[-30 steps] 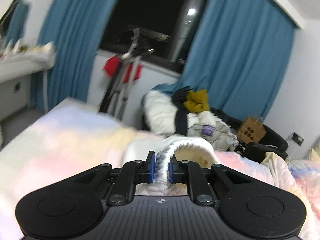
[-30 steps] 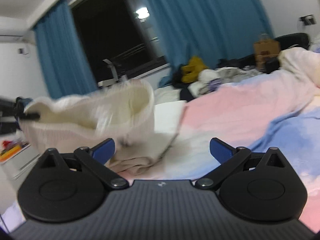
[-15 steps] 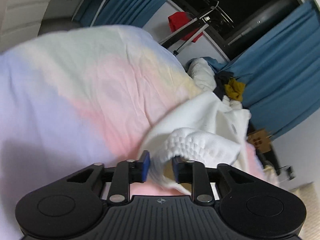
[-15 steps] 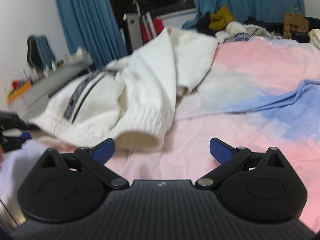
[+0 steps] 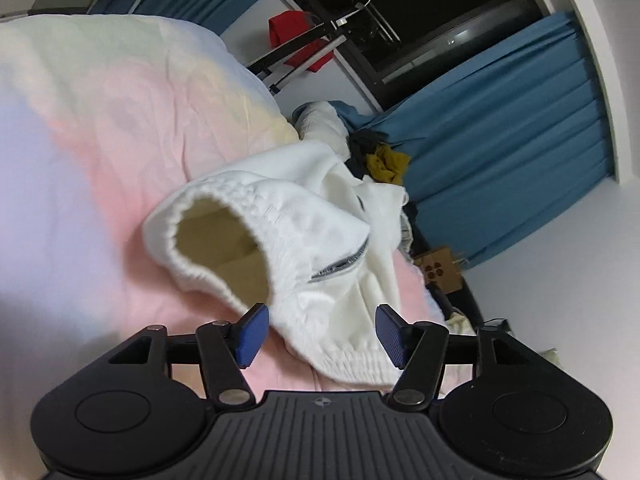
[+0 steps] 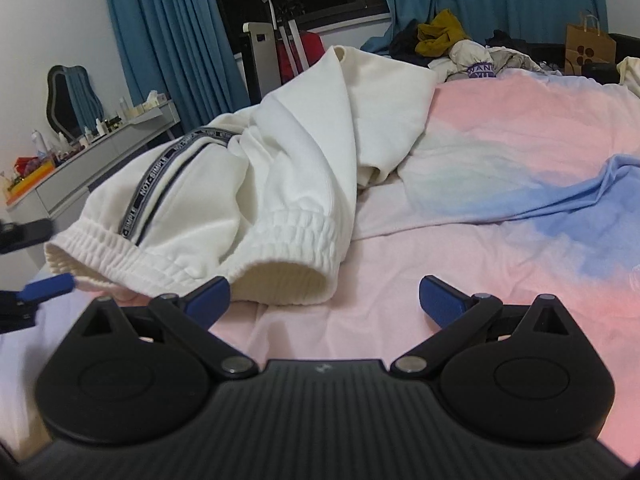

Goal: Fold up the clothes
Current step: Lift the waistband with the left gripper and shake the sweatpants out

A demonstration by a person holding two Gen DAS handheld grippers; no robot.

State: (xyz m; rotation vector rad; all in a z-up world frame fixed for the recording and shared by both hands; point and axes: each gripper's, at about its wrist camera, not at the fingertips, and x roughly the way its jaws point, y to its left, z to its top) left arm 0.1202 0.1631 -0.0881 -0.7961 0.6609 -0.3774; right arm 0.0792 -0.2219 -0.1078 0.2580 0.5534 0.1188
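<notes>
A pair of white sweatpants point(image 6: 248, 184) with a dark lettered side stripe lies bunched on the pink and blue bedspread point(image 6: 500, 240). Its elastic waistband faces me. In the left wrist view the sweatpants point(image 5: 320, 240) lie with the waistband opening gaping, and my left gripper point(image 5: 320, 334) is open with the waistband edge lying between its blue pads, not clamped. My right gripper point(image 6: 324, 300) is open and empty just in front of the waistband. The left gripper's blue fingertips point(image 6: 48, 286) show at the left edge of the right wrist view.
A heap of clothes point(image 6: 460, 48) lies at the bed's far side by blue curtains point(image 6: 168, 32). A paper bag point(image 6: 588, 46) stands at the back right. A grey dresser point(image 6: 100, 152) with bottles stands left. A metal rack with red cloth point(image 5: 300, 46) stands by the window.
My left gripper has opened and let go of the waistband, and the sweatpants have dropped flat onto the bed. The right gripper stays open and has moved closer to the garment.
</notes>
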